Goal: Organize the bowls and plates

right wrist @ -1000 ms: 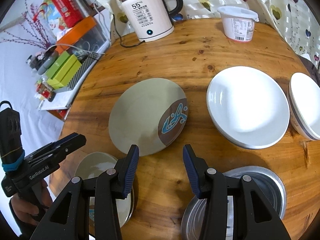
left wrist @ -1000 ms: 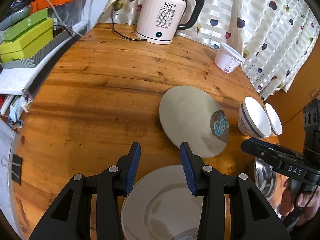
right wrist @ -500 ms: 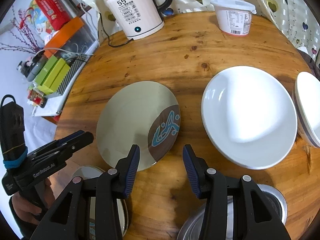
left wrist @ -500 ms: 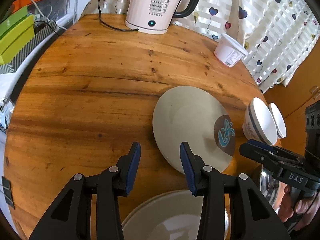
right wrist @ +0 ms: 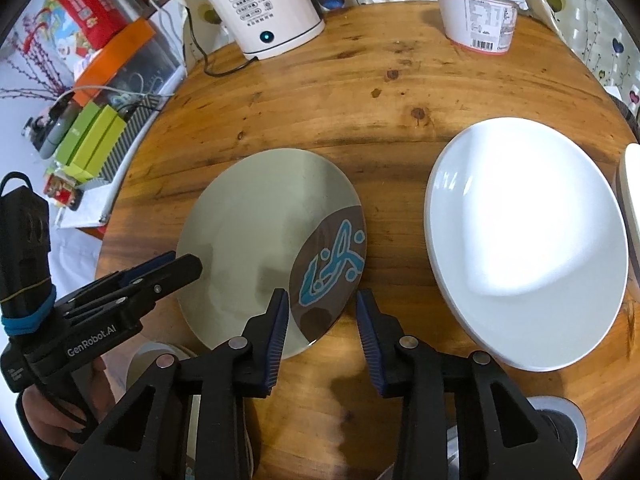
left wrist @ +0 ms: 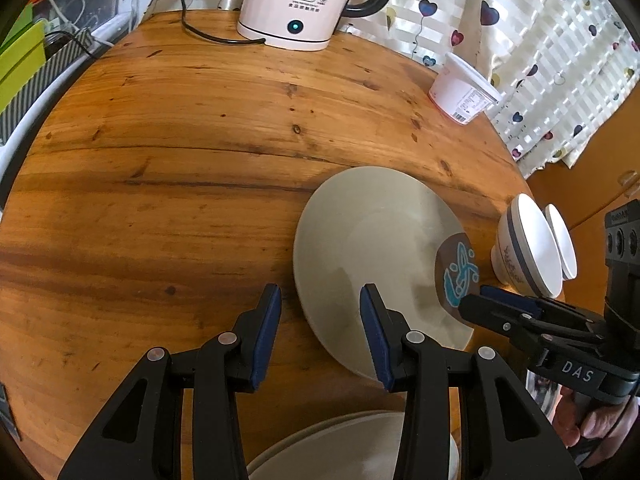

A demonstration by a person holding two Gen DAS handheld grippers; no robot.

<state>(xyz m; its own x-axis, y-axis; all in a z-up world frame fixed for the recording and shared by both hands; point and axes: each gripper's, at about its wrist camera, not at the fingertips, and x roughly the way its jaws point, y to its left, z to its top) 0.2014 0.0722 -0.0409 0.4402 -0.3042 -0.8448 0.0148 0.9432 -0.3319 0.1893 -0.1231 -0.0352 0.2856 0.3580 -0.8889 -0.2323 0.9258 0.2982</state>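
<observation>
A beige plate with a brown patch and blue design (left wrist: 372,256) (right wrist: 260,232) lies flat on the round wooden table (left wrist: 180,152). My left gripper (left wrist: 320,332) is open, its jaws straddling the plate's near left rim; it also shows in the right wrist view (right wrist: 176,268). My right gripper (right wrist: 322,336) is open at the plate's near edge by the blue design; it also shows in the left wrist view (left wrist: 480,300). A large white plate (right wrist: 528,240) lies to the right. Two white bowls (left wrist: 528,248) stand at the table's right edge. Another beige plate (left wrist: 352,444) lies under my left gripper.
A white electric kettle (right wrist: 264,4) with its cord stands at the back. A white plastic tub (right wrist: 480,16) stands at the back right. A steel bowl (right wrist: 556,420) sits near my right gripper. Green boxes (right wrist: 88,144) and clutter lie off the table's left edge.
Both grippers have moved forward to the beige plate with the blue design. The near beige plate and steel bowl have slid toward the bottom of the views.
</observation>
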